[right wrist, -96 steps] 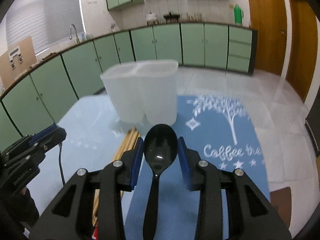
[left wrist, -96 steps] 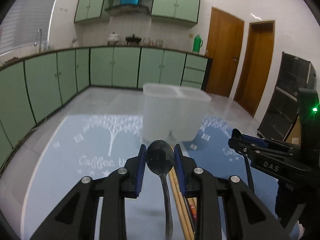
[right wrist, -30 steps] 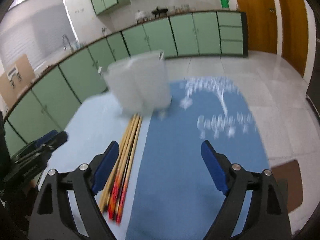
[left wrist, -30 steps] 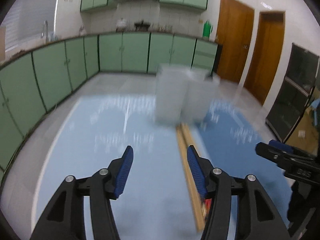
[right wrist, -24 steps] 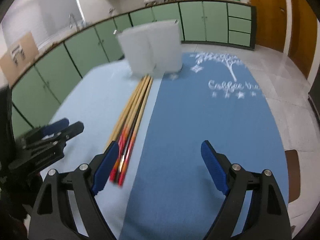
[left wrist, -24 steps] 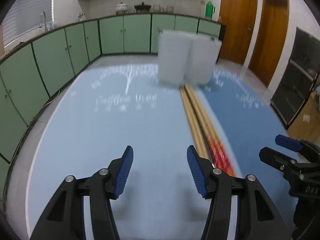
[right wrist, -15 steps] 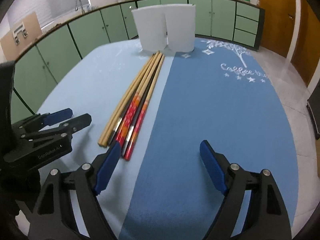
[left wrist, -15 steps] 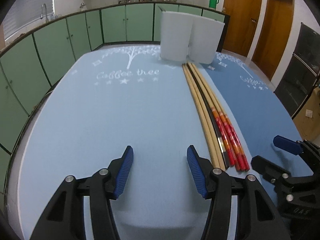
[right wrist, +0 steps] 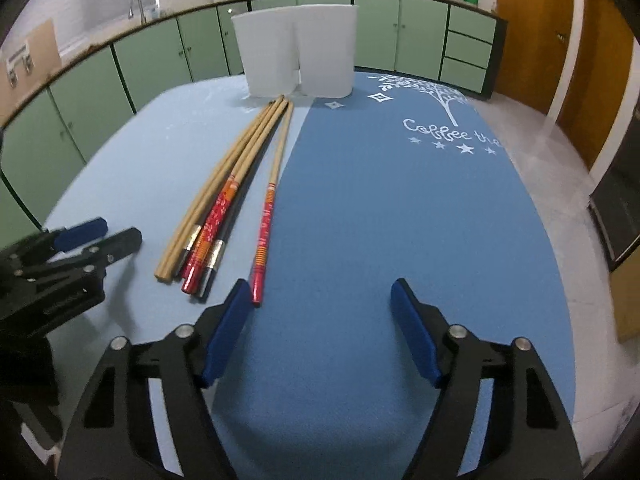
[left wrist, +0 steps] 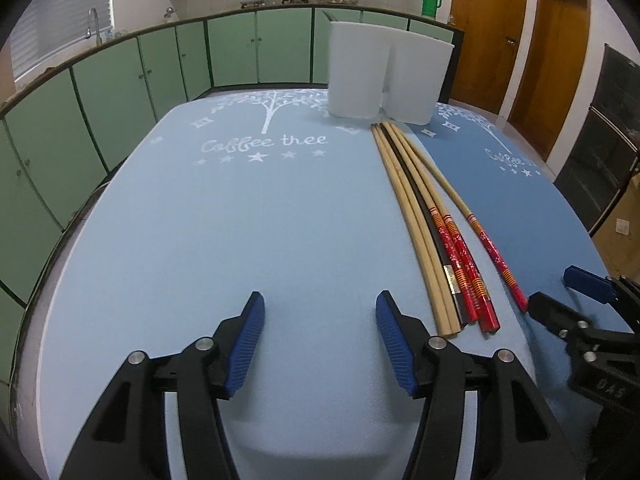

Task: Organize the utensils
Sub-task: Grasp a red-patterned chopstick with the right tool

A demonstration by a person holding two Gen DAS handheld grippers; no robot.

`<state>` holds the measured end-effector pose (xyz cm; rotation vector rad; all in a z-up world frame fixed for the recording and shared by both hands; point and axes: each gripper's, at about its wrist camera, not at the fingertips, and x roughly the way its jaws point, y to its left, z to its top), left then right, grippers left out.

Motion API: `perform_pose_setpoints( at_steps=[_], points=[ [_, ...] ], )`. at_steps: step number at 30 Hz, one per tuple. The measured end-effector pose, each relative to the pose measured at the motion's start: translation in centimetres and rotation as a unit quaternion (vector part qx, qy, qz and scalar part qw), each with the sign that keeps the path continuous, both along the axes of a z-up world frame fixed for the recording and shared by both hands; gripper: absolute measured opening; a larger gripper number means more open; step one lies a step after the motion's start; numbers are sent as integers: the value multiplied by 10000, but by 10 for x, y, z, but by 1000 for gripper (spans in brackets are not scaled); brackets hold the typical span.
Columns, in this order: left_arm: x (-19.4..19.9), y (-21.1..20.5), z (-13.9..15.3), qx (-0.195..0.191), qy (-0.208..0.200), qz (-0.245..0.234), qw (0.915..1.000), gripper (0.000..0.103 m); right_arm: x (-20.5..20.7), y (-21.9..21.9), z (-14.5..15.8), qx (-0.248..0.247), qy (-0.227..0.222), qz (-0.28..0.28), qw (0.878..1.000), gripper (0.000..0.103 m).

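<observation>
1. Left gripper (left wrist: 320,322): spread wide, nothing between the blue pads (left wrist: 394,336), hovering low over the light blue mat (left wrist: 240,216) on the counter (left wrist: 48,256).
2. Right gripper (right wrist: 322,300): likewise spread wide and empty, above the darker blue mat (right wrist: 400,208).
3. Ahead and to the right of the left gripper: a bundle of chopsticks (left wrist: 424,220) lying flat along the seam between the two mats.
4. Long axis running away from both grippers toward the far side of the counter; thick ends, some with red patterned bands, pointing back at the grippers, slim plain tips pointing at the white container (left wrist: 384,74).
5. From the right wrist view, same chopsticks (right wrist: 224,200) ahead and to the left, most packed side by side.
6. One red-handled chopstick (right wrist: 270,204) slightly apart on the right of the bundle, its butt end just beside the left pad of the right gripper; whether touching, cannot tell.
7. White container (right wrist: 298,50) standing upright straight ahead at the far end of the chopsticks, two compartments side by side, tips close to its base.
8. Each gripper visible at the edge of the other's view, on opposite sides of the near ends of the chopsticks.
</observation>
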<state>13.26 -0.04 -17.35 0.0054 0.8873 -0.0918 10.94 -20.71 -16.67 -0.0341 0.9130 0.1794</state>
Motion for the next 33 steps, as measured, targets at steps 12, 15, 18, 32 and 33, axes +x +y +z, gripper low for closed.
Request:
perform_pose_setpoints(
  at_steps=[12,15,18,32,33],
  points=[
    [-2,0,2,-3,-18,-2,10000,58,-1,22,-6,222,42,433,9988,6],
    [-3,-3,4,-8,-34,-71,10000,58,-2,21,-5,204,21,372,9991,5],
    [-5,-8,6,-53,-53,-192,9998,58,-2,12,-4,252,37,177,9995,5],
    [-5,-38,0,-55,75,-571,9983,60,-3,0,-5,266,13,52,9996,5],
    [-5,-38,0,3,70,-567,9984,61,-3,0,-5,270,12,53,9996,5]
  ],
)
